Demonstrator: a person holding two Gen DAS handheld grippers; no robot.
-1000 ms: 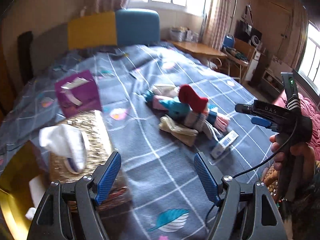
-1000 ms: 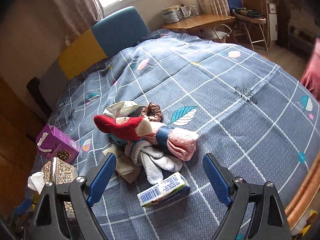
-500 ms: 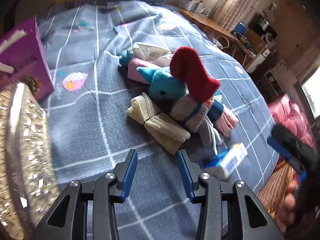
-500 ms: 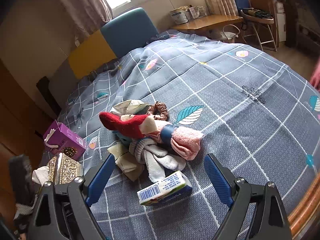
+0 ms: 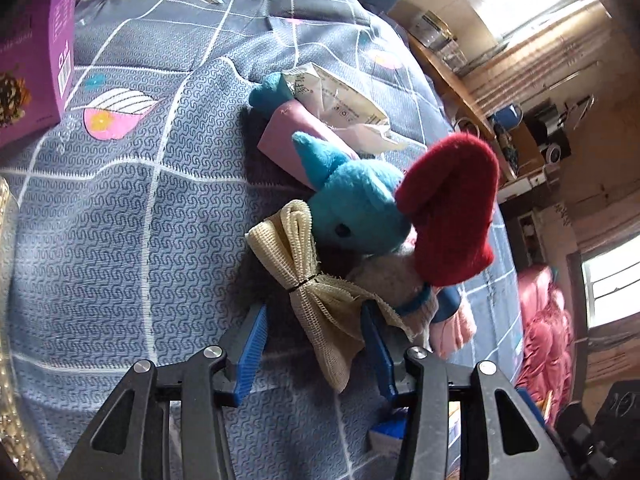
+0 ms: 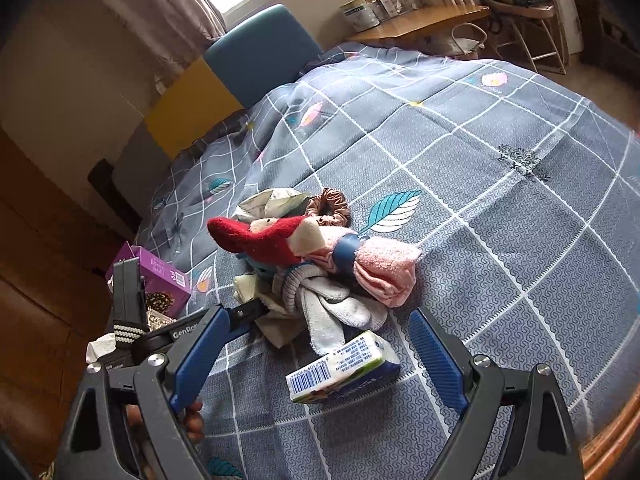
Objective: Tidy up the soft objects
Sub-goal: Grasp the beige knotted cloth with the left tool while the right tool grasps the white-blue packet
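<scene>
A pile of soft things lies on the grey checked bedspread (image 5: pixel 120 240): a tied beige mesh cloth (image 5: pixel 304 256), a teal plush toy (image 5: pixel 356 208), a red sock (image 5: pixel 452 208), grey gloves (image 6: pixel 332 312) and a pink towel (image 6: pixel 384 272). My left gripper (image 5: pixel 314 308) points down at the pile with its jaws opening. The beige cloth lies between them, and the left pad stands clear of it. In the right wrist view the left gripper (image 6: pixel 248 314) reaches the pile's left side. My right gripper (image 6: pixel 316 314) hovers open above a tissue packet (image 6: pixel 344 368), gripping nothing.
A purple box (image 5: pixel 32 60) stands left of the pile, with a glittery gold box (image 5: pixel 6 280) at the frame edge. A pink packet (image 5: pixel 288 136), a crumpled paper bag (image 5: pixel 340 100) and a brown scrunchie (image 6: pixel 328 212) lie behind the pile. A wooden edge (image 6: pixel 612 440) runs at right.
My left gripper dropped toward the pile and rolled, its jaws narrowed from wide, and it now straddles the beige cloth. My right gripper stayed nearly still and open.
</scene>
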